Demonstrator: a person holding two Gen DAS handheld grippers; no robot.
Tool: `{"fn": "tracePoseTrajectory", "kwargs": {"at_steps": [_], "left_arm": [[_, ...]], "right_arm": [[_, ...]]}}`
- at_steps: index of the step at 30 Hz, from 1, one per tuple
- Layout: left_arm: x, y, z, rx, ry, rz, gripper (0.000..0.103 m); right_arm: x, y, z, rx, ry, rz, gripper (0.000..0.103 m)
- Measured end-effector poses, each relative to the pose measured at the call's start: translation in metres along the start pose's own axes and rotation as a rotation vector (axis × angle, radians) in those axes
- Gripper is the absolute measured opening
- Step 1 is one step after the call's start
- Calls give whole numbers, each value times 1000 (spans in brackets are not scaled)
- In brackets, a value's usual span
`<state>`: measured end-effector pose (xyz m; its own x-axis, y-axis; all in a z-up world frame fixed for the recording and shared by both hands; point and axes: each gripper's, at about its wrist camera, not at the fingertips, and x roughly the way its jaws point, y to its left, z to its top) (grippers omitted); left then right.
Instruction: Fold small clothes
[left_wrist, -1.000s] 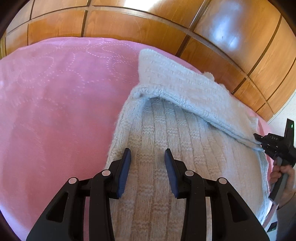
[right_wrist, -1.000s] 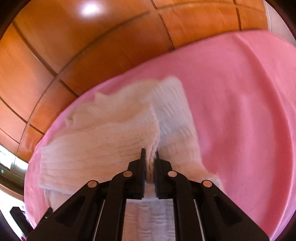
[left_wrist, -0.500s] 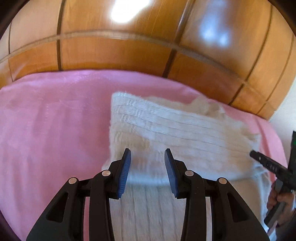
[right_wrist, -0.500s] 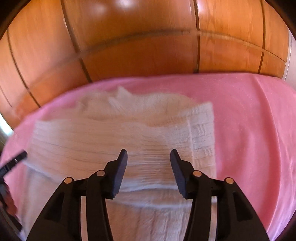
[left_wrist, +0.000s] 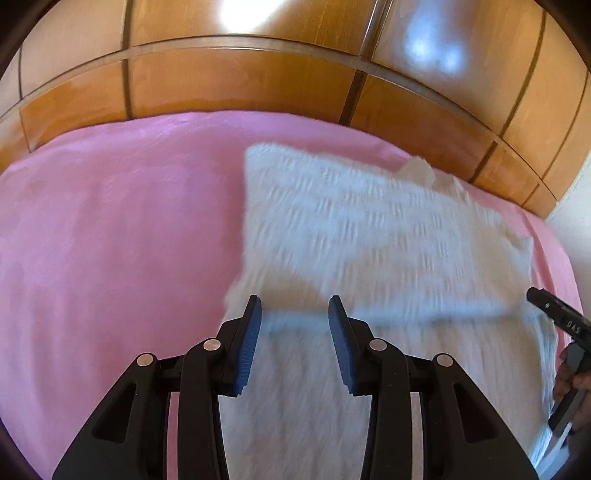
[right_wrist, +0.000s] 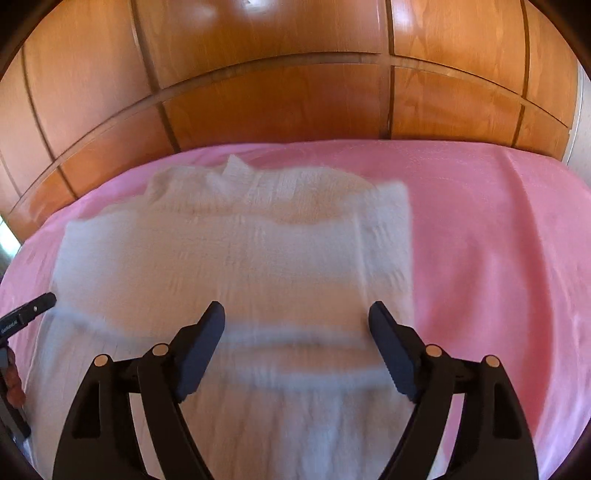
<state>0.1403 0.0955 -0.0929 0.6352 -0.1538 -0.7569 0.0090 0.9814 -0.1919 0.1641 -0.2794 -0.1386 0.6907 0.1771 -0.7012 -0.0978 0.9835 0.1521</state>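
A white knitted sweater (left_wrist: 369, 236) (right_wrist: 229, 258) lies on the pink bedspread (left_wrist: 110, 229) (right_wrist: 498, 240), its far part folded back over the near part. My left gripper (left_wrist: 294, 314) hovers over the fold's near edge at the sweater's left side, open, nothing between its blue pads. My right gripper (right_wrist: 296, 317) hangs above the same fold edge near the sweater's right side; its jaws are opening wide with nothing between them. In the left wrist view the right gripper's tip (left_wrist: 554, 314) shows at the right edge, held by a hand (left_wrist: 572, 384).
A glossy wooden panelled wall (left_wrist: 295, 74) (right_wrist: 295, 92) rises right behind the bed. Bare pink bedspread stretches left of the sweater in the left wrist view and right of it in the right wrist view. The left gripper's tip (right_wrist: 29, 314) shows at the right wrist view's left edge.
My right gripper let go of the sweater's edge and its jaws spread wide. The lifted flap now lies folded flat across the sweater. Both grippers drew back and rolled level.
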Motion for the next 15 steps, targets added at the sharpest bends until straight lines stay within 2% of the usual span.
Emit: {"fn": "tracePoseTrajectory", "kwargs": {"at_steps": [5,9,13,15], "left_arm": [[-37,23,-48,-26,24,-32,37],[-66,41,-93,-87,68,-82,37],[-93,43,-127,-112,65,-108,37],[-103,41,-141,-115,70,-117,37]], "right_arm": [[-37,-26,-50,44,51,16,80],[-62,-38,-96,92,128,76,80],[-91,-35,-131,109,139,121,78],[-98,-33,-141,115,160,134,74]]}}
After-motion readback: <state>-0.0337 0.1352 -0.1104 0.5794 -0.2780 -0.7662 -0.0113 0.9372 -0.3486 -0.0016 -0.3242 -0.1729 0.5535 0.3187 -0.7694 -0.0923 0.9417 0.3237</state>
